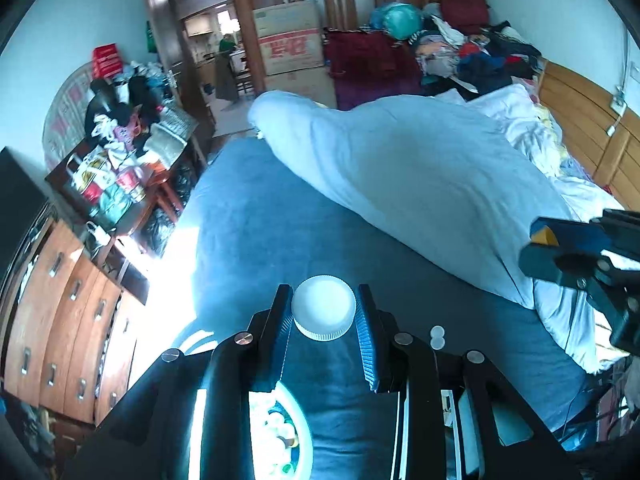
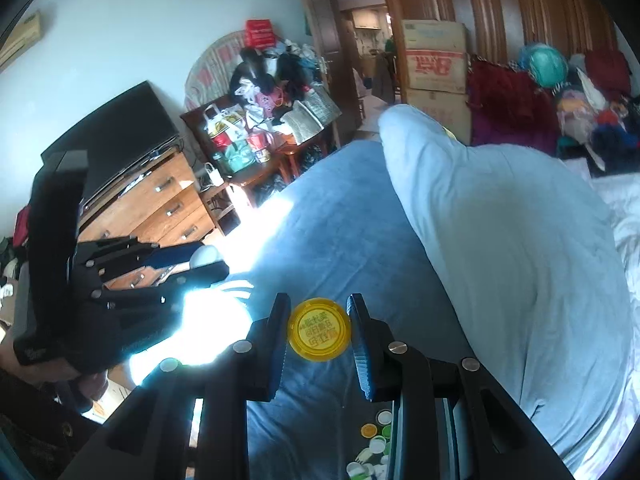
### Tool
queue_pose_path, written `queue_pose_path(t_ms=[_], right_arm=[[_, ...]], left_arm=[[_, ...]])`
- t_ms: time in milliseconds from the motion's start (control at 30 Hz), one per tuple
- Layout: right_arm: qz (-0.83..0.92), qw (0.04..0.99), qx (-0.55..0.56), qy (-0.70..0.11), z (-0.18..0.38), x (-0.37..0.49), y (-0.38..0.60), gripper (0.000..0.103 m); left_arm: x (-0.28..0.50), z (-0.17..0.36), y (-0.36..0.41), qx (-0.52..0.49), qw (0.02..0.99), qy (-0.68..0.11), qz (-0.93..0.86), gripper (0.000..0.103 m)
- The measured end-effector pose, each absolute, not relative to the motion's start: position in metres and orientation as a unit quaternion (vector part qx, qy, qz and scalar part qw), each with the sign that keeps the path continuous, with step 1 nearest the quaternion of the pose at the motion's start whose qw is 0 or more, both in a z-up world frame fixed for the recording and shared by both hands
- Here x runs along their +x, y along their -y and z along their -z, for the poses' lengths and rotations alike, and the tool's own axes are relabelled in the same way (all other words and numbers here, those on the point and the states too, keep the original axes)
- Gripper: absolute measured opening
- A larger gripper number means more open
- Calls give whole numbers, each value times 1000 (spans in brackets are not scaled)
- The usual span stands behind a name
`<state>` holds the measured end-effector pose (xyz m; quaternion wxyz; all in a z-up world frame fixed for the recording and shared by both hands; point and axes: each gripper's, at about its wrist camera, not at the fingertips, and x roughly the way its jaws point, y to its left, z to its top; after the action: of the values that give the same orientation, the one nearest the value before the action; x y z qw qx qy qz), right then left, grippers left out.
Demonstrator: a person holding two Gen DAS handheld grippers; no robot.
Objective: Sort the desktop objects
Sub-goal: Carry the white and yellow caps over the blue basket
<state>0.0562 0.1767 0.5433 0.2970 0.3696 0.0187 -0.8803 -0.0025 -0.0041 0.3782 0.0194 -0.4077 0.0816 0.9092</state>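
My left gripper (image 1: 323,316) is shut on a white ribbed bottle cap (image 1: 323,312), held high above the blue bed cover (image 1: 256,220). My right gripper (image 2: 319,330) is shut on a yellow cap (image 2: 319,329) with printed lettering. In the left wrist view the right gripper (image 1: 560,256) shows at the right edge with a bit of yellow in it. The left gripper (image 2: 204,260) appears at the left of the right wrist view with the white cap (image 2: 205,257). Several loose caps (image 2: 376,440) lie below on the cover. A white plate (image 1: 280,436) holding caps sits under the left fingers.
A pale blue quilt (image 1: 400,168) lies rolled across the bed. A wooden drawer chest (image 1: 68,320) and a cluttered side table (image 1: 120,176) stand to the left. Two clear round discs (image 1: 437,337) rest on the cover. Cardboard boxes (image 2: 436,60) and piled clothes (image 1: 472,52) stand behind.
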Motion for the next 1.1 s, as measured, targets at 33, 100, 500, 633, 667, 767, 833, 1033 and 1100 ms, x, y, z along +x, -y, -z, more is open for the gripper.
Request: queue_pose_path(t_ms=[33, 100, 500, 633, 667, 767, 833, 1033, 1100], right_arm=[[880, 299, 369, -19, -546, 58, -173, 32], [878, 304, 369, -25, -549, 61, -163, 32], [853, 356, 378, -42, -552, 56, -98, 32], [841, 378, 383, -55, -549, 55, -73, 32], [839, 382, 384, -57, -549, 55, -67, 32], [829, 399, 386, -66, -548, 54, -47, 32], [820, 411, 392, -71, -546, 51, -32, 32], [788, 447, 414, -90, -535, 45, 17, 32], [778, 457, 421, -95, -530, 47, 32, 32]], left_arm=[[-1, -379, 10, -406, 15, -79, -910, 27], [0, -379, 20, -406, 9, -77, -911, 27], [8, -380, 80, -408, -35, -52, -911, 27], [11, -373, 100, -415, -45, -43, -908, 27], [11, -371, 105, -417, -47, -40, -907, 27], [13, -369, 121, -421, -55, -33, -905, 27], [14, -366, 132, -426, -59, -24, -903, 27], [18, -351, 177, -443, -106, 3, -890, 27], [20, -346, 190, -449, -119, 9, -885, 27]])
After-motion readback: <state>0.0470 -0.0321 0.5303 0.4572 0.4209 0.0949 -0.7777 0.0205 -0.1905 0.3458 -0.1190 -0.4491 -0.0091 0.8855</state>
